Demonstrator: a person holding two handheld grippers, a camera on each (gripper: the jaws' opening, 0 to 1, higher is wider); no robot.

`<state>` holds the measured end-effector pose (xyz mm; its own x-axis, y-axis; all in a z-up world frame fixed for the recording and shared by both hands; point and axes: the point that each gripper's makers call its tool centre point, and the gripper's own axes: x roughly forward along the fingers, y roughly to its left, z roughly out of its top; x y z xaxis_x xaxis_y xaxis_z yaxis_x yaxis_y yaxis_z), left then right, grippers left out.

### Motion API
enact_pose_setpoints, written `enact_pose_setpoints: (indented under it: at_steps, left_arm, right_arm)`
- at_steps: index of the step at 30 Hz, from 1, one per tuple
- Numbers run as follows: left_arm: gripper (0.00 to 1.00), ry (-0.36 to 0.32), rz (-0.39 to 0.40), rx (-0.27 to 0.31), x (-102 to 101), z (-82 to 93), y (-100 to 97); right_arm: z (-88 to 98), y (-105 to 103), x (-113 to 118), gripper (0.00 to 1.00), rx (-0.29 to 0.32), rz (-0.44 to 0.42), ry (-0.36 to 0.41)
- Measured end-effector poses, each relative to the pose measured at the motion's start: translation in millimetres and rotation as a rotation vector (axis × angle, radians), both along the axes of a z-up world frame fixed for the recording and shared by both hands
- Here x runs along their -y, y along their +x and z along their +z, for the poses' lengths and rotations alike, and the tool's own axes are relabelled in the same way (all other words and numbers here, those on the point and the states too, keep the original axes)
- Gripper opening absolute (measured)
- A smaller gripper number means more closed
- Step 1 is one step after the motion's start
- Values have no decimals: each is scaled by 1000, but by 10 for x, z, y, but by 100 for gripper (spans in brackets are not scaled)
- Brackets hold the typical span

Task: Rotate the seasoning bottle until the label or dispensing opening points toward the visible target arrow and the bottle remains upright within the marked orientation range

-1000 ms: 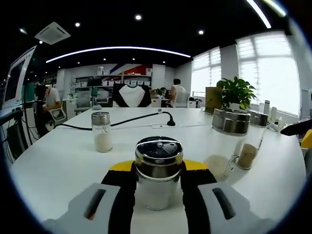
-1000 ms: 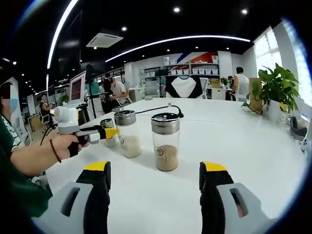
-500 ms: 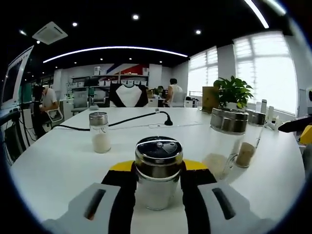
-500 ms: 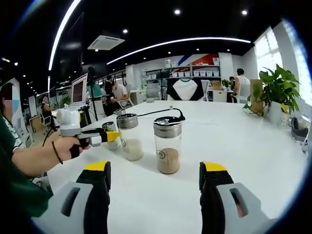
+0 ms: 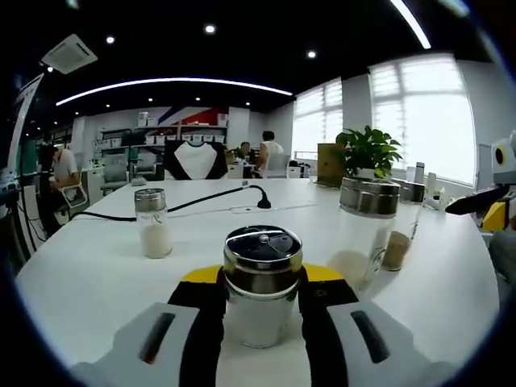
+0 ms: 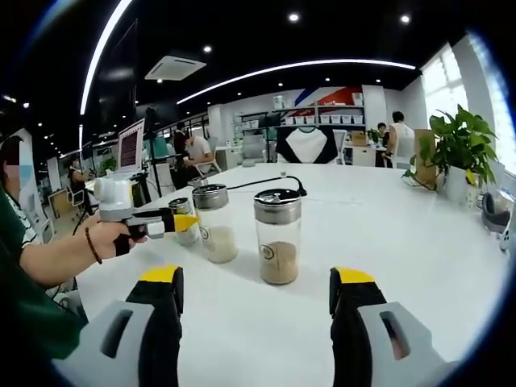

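White-grained seasoning bottle (image 5: 262, 286) stands upright on the white table (image 5: 97, 274), clamped between the jaws of the left gripper (image 5: 260, 302). The right gripper view adds the person's hand (image 6: 103, 238) holding that gripper; the right gripper (image 6: 256, 300) is spread wide, grasping nothing. 3 other shakers stand nearby; bare tabletop lies around them.

left gripper (image 5: 262, 310) jaws clamping seasoning bottle (image 5: 262, 286)
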<state>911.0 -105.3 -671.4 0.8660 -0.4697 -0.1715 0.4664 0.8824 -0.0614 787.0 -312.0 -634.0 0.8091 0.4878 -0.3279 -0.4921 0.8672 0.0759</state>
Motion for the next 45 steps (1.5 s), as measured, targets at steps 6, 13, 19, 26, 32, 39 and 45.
enact_pose_setpoints:
  at_steps: [6,13,19,26,32,39,45]
  left_arm:
    - [37,-8,-93,7,17,1,-24]
    - [37,-11,-198,11,45,9,-48]
    - [37,-12,-278,11,62,11,-64]
    - [37,-2,-397,-3,106,11,-73]
    - [37,-2,-481,-6,114,6,-84]
    - [37,4,-559,-1,136,3,-111]
    - [37,11,-607,17,149,-1,-125]
  right_arm:
    - [-9,1,-15,75,-4,5,-2]
    - [-5,0,-27,75,-4,8,-4]
    - [2,4,-10,75,-2,2,-8]
    - [6,3,-40,75,-3,10,-13]
    - [-2,3,-36,75,-6,8,-18]
    - [1,1,-52,75,-6,13,-26]
    - [-1,4,-41,74,-8,10,-29]
